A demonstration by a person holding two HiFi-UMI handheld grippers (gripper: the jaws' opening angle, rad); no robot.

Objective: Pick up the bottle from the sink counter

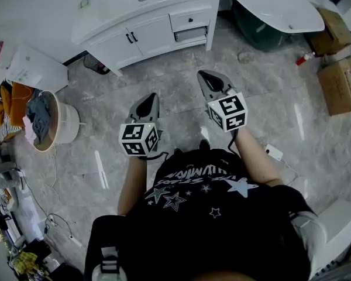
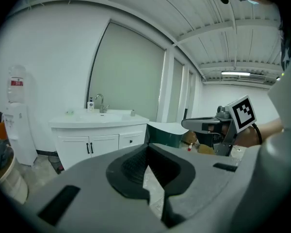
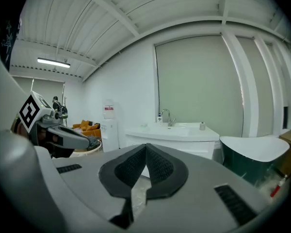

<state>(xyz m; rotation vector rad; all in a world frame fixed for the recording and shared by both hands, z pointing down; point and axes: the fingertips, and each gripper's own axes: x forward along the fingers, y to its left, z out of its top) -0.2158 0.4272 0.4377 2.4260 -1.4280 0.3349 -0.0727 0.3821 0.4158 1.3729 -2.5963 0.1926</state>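
A small white bottle (image 2: 90, 104) with a blue label stands by the faucet (image 2: 101, 102) at the back of the white sink counter (image 2: 99, 120). The right gripper view shows the same bottle (image 3: 160, 118) far ahead. In the head view the counter (image 1: 114, 13) lies across the floor from me, and I cannot make out the bottle there. My left gripper (image 1: 147, 101) (image 2: 147, 148) and right gripper (image 1: 209, 78) (image 3: 146, 148) are held side by side over the floor, pointing at the vanity. Both are shut, with nothing between the jaws.
A white bathtub (image 1: 275, 7) stands right of the vanity. Cardboard boxes (image 1: 342, 81) and a red-capped bottle (image 1: 304, 58) lie at the right. A basket of clothes (image 1: 50, 122) and a water dispenser (image 2: 17, 115) stand at the left. Cables trail on the floor.
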